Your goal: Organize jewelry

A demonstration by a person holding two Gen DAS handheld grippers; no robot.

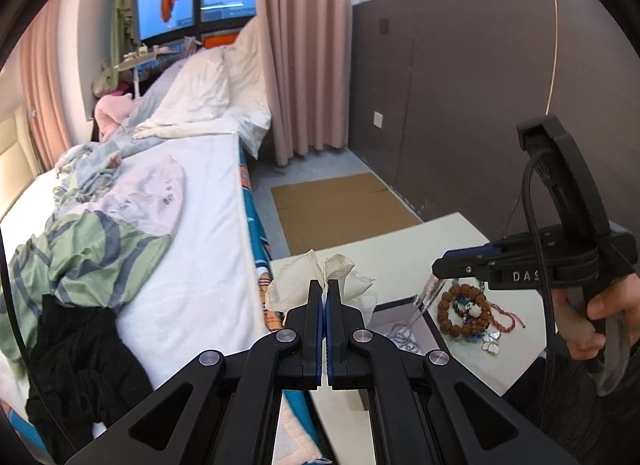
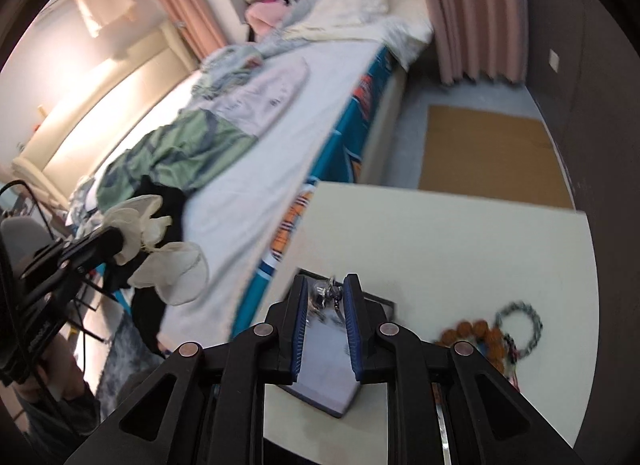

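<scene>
Left wrist view: left claw (image 1: 325, 285) clenched on upright crumpled pouch (image 1: 320, 277), right claw (image 1: 438, 269) grasping clear piece (image 1: 430, 293).

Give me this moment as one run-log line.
left gripper: shut on sheer pouch | right gripper: around clear bag above jewelry box | bead bracelets: on table

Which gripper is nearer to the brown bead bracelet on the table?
Right. The right gripper hangs just above the brown bead bracelet on the table. The left gripper is farther off, over the table's bed-side edge, shut on a white pouch.
</scene>
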